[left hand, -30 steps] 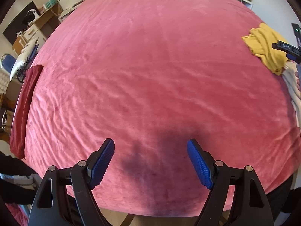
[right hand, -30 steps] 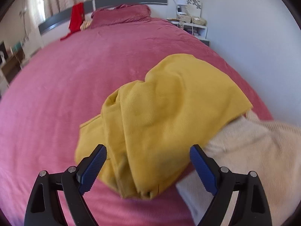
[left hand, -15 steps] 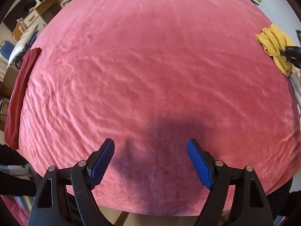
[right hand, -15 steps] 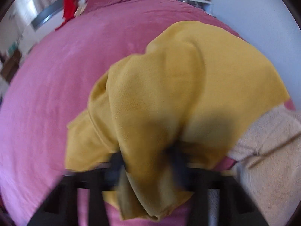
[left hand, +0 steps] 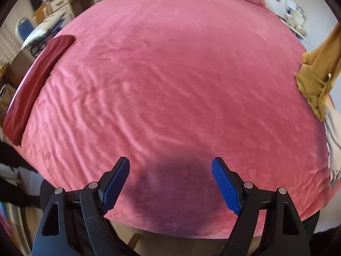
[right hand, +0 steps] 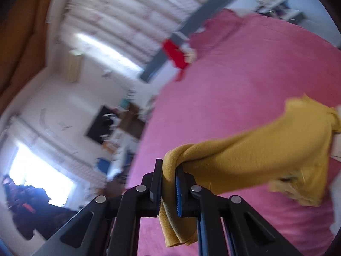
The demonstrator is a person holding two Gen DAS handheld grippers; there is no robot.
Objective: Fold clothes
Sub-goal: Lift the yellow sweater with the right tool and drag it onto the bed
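My right gripper (right hand: 168, 183) is shut on a fold of the yellow garment (right hand: 266, 149) and holds it lifted, tilted hard to the side; the cloth stretches from the jaws down to the pink bed cover (right hand: 245, 74). In the left wrist view the yellow garment (left hand: 315, 74) hangs stretched upward at the far right edge of the bed. My left gripper (left hand: 170, 183) is open and empty, hovering over the near edge of the pink bed cover (left hand: 159, 74).
A cream garment (left hand: 334, 140) lies at the bed's right edge below the yellow one. A folded dark red cloth (left hand: 36, 81) lies along the left edge. Red items (right hand: 175, 53) and a pillow sit by the headboard. A desk and chair stand at the left.
My right gripper closed on the yellow garment and lifted it off the pile, swinging and tilting left. My left gripper stayed open and its view turned slightly to the right.
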